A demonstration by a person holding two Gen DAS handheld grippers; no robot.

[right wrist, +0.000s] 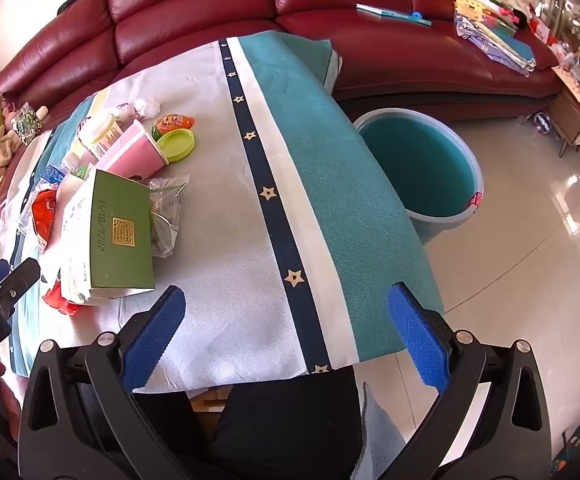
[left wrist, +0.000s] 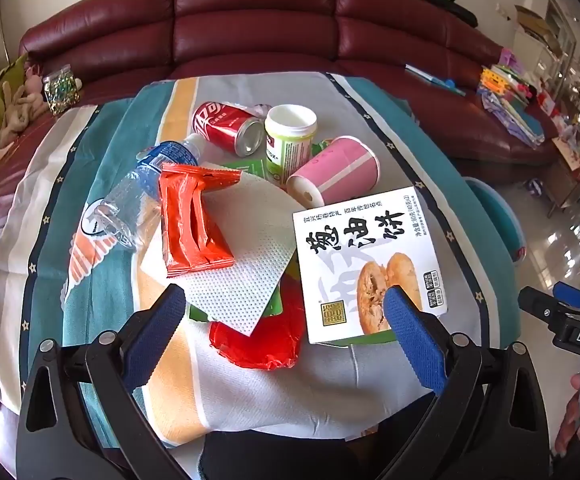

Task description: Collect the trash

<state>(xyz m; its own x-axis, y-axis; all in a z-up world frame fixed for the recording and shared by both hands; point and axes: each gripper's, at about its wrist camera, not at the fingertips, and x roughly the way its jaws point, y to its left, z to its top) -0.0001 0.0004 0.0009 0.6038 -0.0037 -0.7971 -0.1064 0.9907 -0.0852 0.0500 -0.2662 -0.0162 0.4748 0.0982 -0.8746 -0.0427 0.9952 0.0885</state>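
Fingers (left wrist: 166,312) of left gripper (left wrist: 286,306) spread wide, above tissue (left wrist: 246,248), untouched.

Home living room: red leather sofa (left wrist: 258,20)

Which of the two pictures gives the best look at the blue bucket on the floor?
The right wrist view. There the blue bucket stands on the floor beyond the table's edge, with its whole rim and its inside showing. In the left wrist view only a sliver of the bucket peeks out behind the tablecloth.
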